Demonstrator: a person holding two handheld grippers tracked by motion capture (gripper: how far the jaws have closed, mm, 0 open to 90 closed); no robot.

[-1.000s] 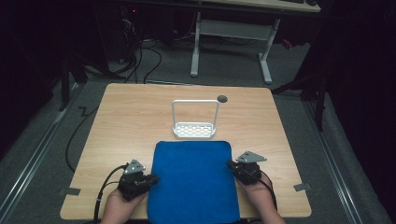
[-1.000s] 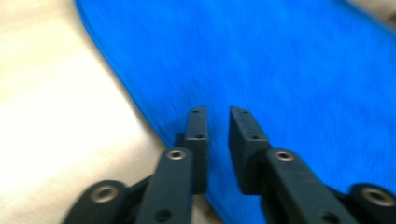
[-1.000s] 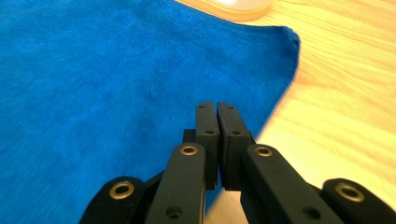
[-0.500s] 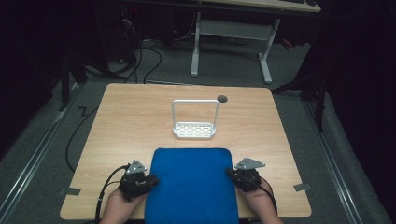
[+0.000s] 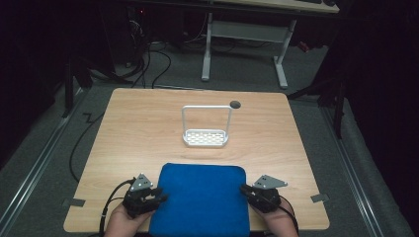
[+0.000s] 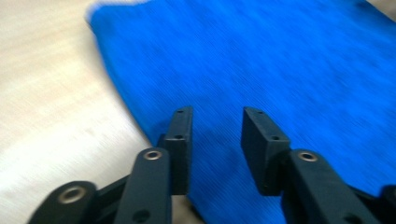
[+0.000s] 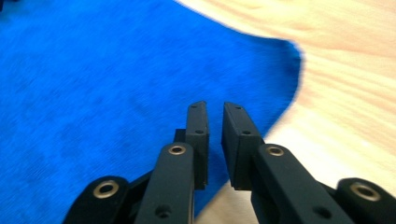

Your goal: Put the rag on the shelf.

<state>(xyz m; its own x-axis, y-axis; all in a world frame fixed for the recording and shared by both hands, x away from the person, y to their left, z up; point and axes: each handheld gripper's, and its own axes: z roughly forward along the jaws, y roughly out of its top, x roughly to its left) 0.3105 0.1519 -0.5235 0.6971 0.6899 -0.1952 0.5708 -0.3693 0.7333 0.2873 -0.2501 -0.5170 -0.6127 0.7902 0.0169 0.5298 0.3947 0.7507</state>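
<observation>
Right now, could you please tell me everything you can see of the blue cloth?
The blue cloth is plain, bright blue and looks soft and finely napped. It lies flat as a rounded rectangle on the near middle of the wooden table, its near edge at the table's front. The left gripper is at its left edge, the right gripper at its right edge; both have just been opening, jaws apart with nothing clamped between them.

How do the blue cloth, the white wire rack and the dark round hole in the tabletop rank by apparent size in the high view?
1. Blue cloth, by far the largest, though it lies nearest the camera.
2. White wire rack, farther back.
3. Dark round hole, smallest, near the table's far edge.
</observation>
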